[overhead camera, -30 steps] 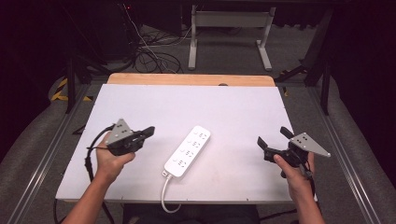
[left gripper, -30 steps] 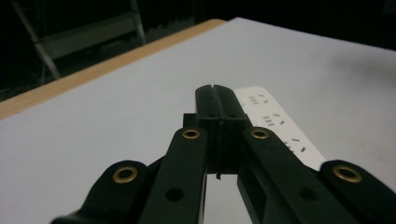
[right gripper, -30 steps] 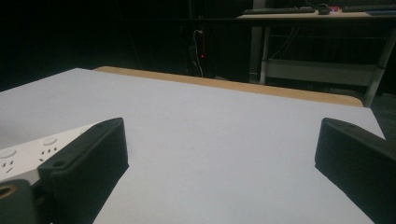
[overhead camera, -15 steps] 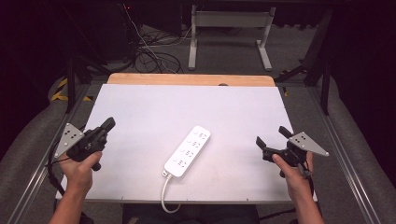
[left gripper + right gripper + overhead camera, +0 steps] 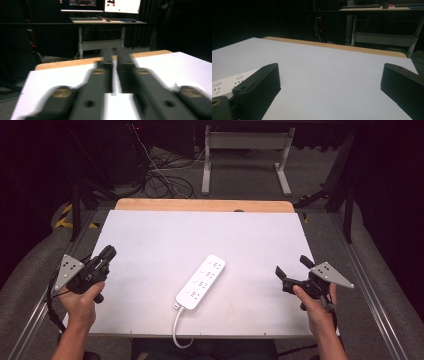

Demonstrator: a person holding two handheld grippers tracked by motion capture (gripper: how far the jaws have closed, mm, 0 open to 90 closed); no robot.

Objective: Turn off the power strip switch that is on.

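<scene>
A white power strip (image 5: 201,281) lies slantwise on the white table (image 5: 200,235), its cable (image 5: 175,330) running off the near edge. At the table's left edge a hand holds my left gripper (image 5: 108,253), pointing up and right, well left of the strip. In the left gripper view the left gripper (image 5: 114,55) has its jaws pressed together with nothing between them. My right gripper (image 5: 291,266) sits near the right edge, jaws spread wide and empty. The right gripper view shows that gripper (image 5: 329,75) open over bare table, with the power strip (image 5: 227,83) at its left.
A wooden strip (image 5: 200,205) borders the table's far edge. Beyond it stand a metal desk frame (image 5: 245,150) and tangled floor cables (image 5: 160,175). Metal rails run along both sides. A desk with lit monitors (image 5: 122,5) stands far off.
My left gripper has swung away from the power strip to the table's left edge. The right gripper and the strip have stayed put.
</scene>
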